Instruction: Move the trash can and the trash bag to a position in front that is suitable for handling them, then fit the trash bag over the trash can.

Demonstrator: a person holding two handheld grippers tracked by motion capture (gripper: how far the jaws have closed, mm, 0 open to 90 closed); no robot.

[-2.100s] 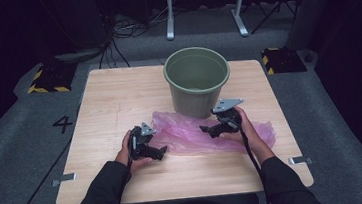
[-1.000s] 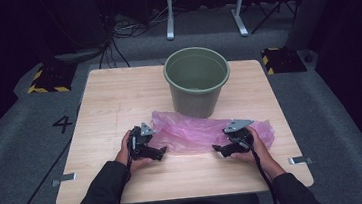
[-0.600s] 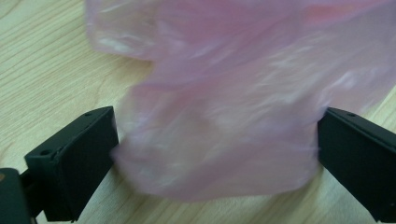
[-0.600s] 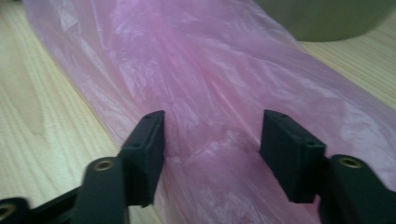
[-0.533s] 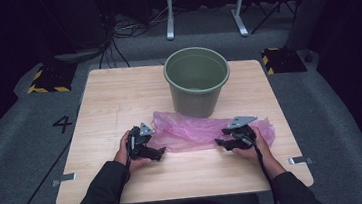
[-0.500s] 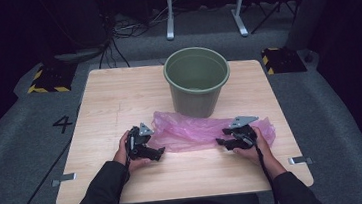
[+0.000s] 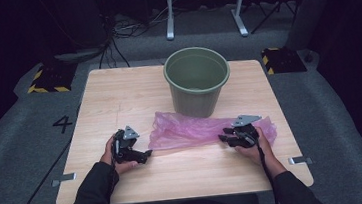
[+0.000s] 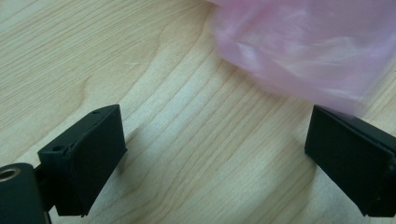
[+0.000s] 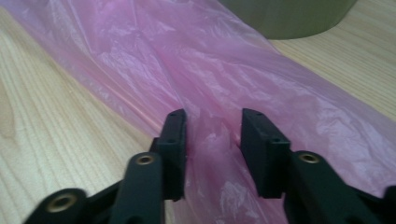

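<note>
A crumpled pink plastic bag [image 7: 192,131] lies flat on the wooden table [image 7: 118,98], in front of a green bin [image 7: 197,80]. My right gripper [image 7: 223,137] rests low on the bag's right part. In the right gripper view its jaws [image 9: 212,126] have just been closing and stand narrow, with a raised fold of the pink bag [image 9: 140,60] between them; a gap still shows. My left gripper [image 7: 146,153] sits just off the bag's left end, with a hand around it. In the left gripper view its jaws [image 8: 215,154] stand wide open over bare wood, with the bag's edge [image 8: 308,46] just beyond.
The green bin [image 9: 289,16] stands upright and open right behind the bag, near the table's far middle. Bare wood lies to the left and along the front edge. Around the table are grey floor, cables and yellow-black striped blocks.
My right gripper came down from beside the bin onto the bag's right part, and its jaws narrowed around a fold. The left gripper edged toward the bag's left end.
</note>
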